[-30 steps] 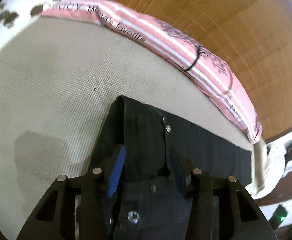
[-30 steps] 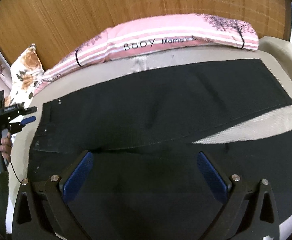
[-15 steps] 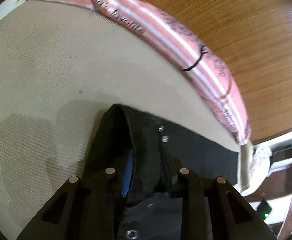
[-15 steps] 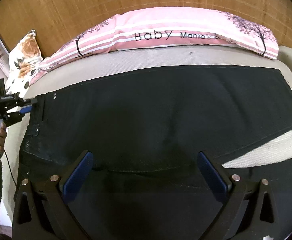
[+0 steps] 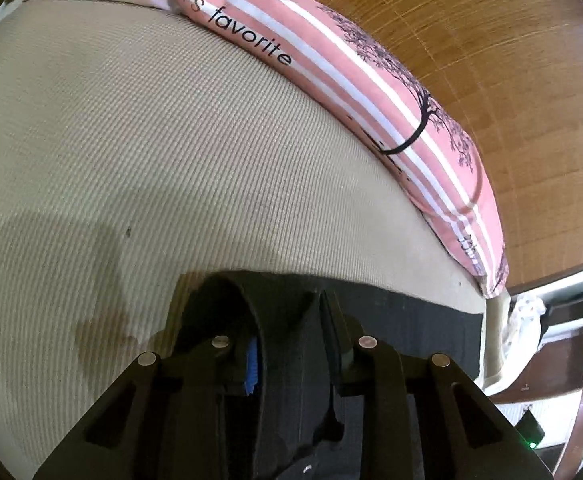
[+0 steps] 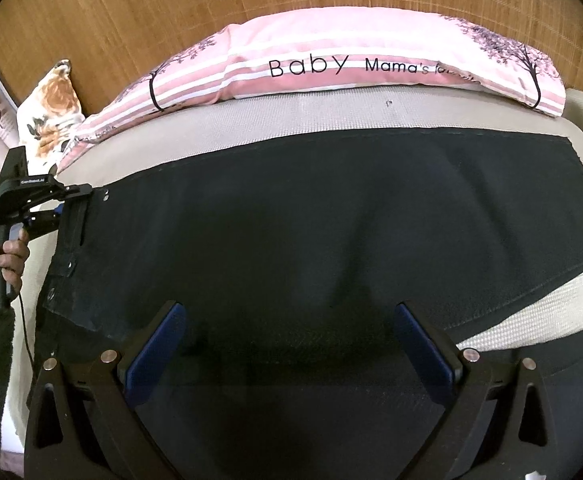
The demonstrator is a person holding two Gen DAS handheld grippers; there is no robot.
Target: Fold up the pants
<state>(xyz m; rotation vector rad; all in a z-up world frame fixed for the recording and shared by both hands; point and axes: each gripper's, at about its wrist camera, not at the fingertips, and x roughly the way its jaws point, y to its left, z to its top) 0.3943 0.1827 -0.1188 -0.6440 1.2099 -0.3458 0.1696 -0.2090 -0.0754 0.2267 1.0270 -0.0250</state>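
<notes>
Black pants (image 6: 311, 232) lie spread across a beige mattress (image 6: 291, 120), waistband at the left, legs running right. My left gripper (image 5: 287, 320) is shut on the waistband corner (image 5: 279, 312) and holds it up off the mattress; it also shows in the right wrist view (image 6: 71, 200) at the far left corner of the pants. My right gripper (image 6: 287, 336) is open, its blue pads (image 6: 155, 352) wide apart over the near middle of the pants, holding nothing.
A pink striped pillow (image 6: 351, 68) lies along the wooden headboard (image 6: 171, 8). A floral pillow (image 6: 51, 112) sits at the far left. The mattress's right edge (image 5: 491, 320) drops off to furniture.
My left gripper has carried the waistband corner toward the pink pillow, and the folded pants now cover more of the mattress. My right gripper stays open and has moved slightly over the fabric.
</notes>
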